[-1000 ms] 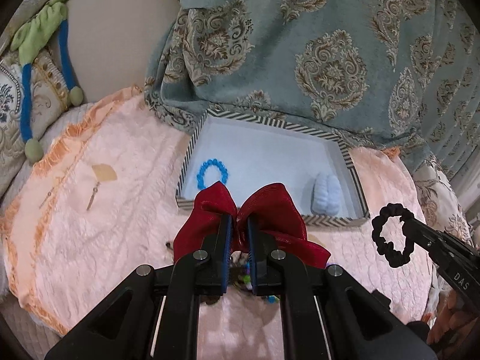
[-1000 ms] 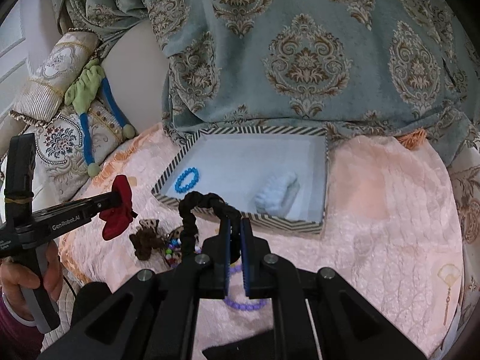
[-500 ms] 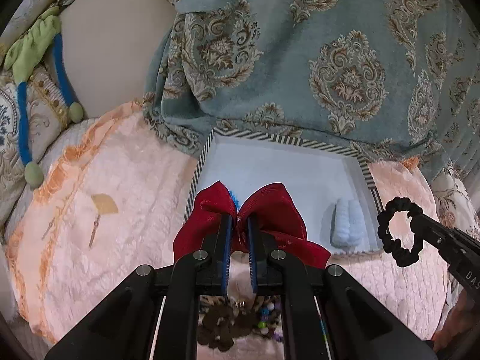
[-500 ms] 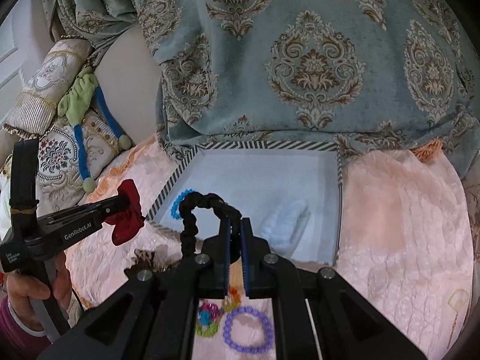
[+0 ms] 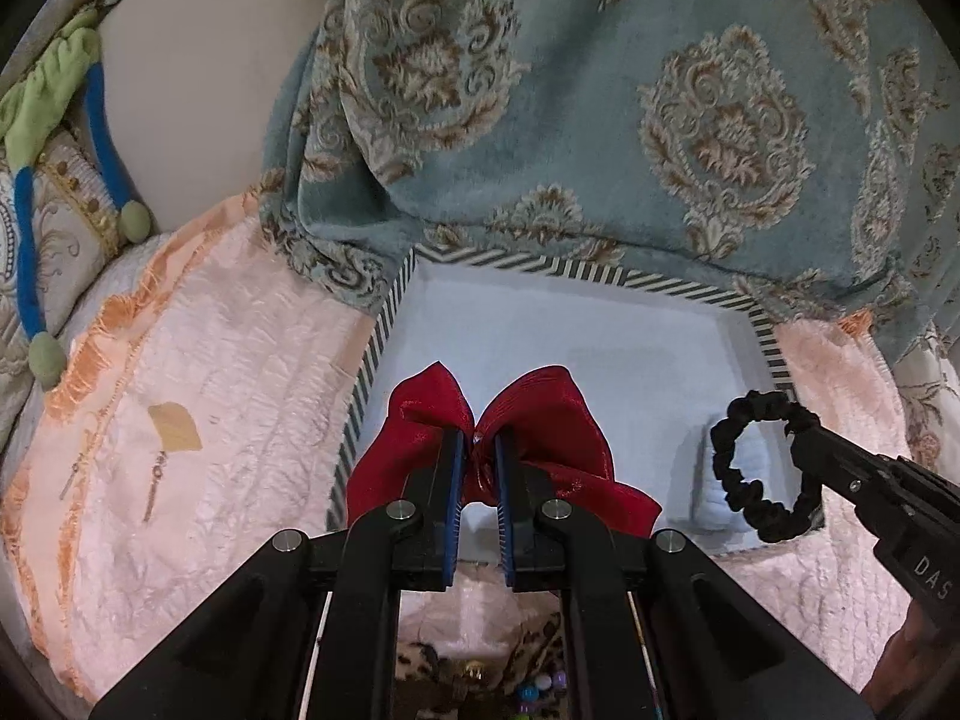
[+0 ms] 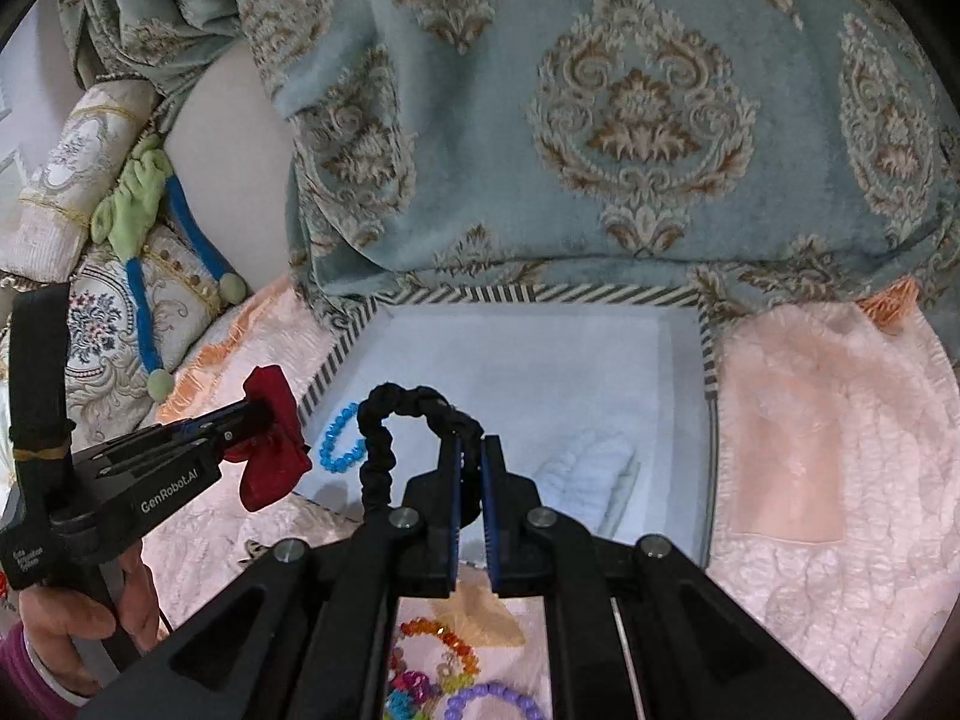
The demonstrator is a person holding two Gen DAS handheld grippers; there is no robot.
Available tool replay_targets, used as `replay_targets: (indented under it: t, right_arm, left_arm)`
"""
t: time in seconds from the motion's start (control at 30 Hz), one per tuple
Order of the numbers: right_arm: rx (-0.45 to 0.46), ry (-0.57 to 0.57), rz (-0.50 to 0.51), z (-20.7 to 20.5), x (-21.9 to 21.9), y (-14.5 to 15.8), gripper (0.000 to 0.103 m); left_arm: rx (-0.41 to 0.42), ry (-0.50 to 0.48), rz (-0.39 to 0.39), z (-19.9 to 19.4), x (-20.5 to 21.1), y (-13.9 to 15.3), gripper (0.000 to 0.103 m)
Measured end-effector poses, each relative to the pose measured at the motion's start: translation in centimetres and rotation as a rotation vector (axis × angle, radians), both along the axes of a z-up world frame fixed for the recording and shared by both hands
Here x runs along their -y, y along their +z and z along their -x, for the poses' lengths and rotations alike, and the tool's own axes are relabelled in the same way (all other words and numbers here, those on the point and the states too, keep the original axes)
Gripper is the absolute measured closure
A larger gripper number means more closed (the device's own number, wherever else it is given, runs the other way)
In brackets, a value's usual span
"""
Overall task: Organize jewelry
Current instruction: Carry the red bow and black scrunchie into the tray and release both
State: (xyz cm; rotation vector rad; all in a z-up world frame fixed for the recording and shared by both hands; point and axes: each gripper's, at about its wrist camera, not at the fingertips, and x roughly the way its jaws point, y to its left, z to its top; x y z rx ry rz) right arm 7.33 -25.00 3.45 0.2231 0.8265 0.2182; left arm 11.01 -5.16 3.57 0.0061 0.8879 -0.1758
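Note:
My left gripper is shut on a red satin bow and holds it over the near left part of a shallow box with a striped rim. My right gripper is shut on a black scrunchie, hanging above the box's near edge. From the left wrist view the scrunchie and right gripper show at the right. The right wrist view shows the red bow and left gripper at the left. Inside the box lie a blue bead bracelet and a pale blue scrunchie.
A patterned teal blanket drapes over the box's far rim. Earrings on a card lie on the pink quilt at the left. Loose bead bracelets lie near me, and cushions stand far left.
Both grippers have moved forward toward the box with their items. The red bow now covers the blue bracelet in the left wrist view, and the black scrunchie hangs over the box.

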Motion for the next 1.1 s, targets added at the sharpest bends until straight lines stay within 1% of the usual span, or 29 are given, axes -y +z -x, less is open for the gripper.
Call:
replay_targets:
  t: [0.37, 0.57, 0.63, 0.7, 0.77, 0.8, 0.83, 0.87, 0.9, 1.0, 1.1]
  right_arm:
    - [-0.119, -0.013, -0.014, -5.1, -0.3, -5.8, 0.097]
    - [-0.174, -0.021, 0.031, -6.7, -0.7, -8.3, 0.097]
    - [-0.181, -0.018, 0.039, -6.9, -0.7, -8.8, 0.094]
    - [-0.182, -0.014, 0.049, -6.7, -0.7, -8.8, 0.093]
    - [-0.179, -0.01, 0.052, -6.4, -0.6, -8.5, 0.088]
    - [-0.175, -0.011, 0.052, -6.2, -0.6, -8.3, 0.079]
    - [-0.169, -0.013, 0.052, -5.8, -0.5, -7.9, 0.068]
    - [-0.16, -0.015, 0.055, -5.4, -0.5, -7.5, 0.064]
    - [-0.153, -0.016, 0.061, -5.1, -0.5, -7.1, 0.062]
    - [-0.129, -0.02, 0.085, -4.0, -0.5, -5.8, 0.062]
    - [-0.102, -0.018, 0.093, -2.5, -0.6, -4.5, 0.062]
  left_arm:
    - [-0.073, 0.016, -0.02, -3.2, 1.5, -4.7, 0.103]
    - [-0.112, 0.021, -0.023, -4.2, 2.0, -6.3, 0.103]
    - [-0.113, 0.025, -0.016, -4.3, 2.0, -6.5, 0.103]
    - [-0.117, 0.029, -0.009, -4.5, 1.9, -6.5, 0.102]
    - [-0.132, 0.033, 0.016, -4.5, 1.7, -6.6, 0.093]
    - [-0.139, 0.036, 0.034, -4.4, 1.4, -6.6, 0.091]
    - [-0.145, 0.04, 0.049, -4.3, 1.2, -6.5, 0.089]
    - [-0.149, 0.043, 0.057, -4.1, 1.0, -6.4, 0.088]
    - [-0.15, 0.046, 0.058, -3.9, 0.9, -6.3, 0.088]
    - [-0.146, 0.045, 0.044, -2.9, 0.6, -5.8, 0.088]
    - [-0.123, 0.048, 0.026, -1.4, 0.3, -4.8, 0.088]
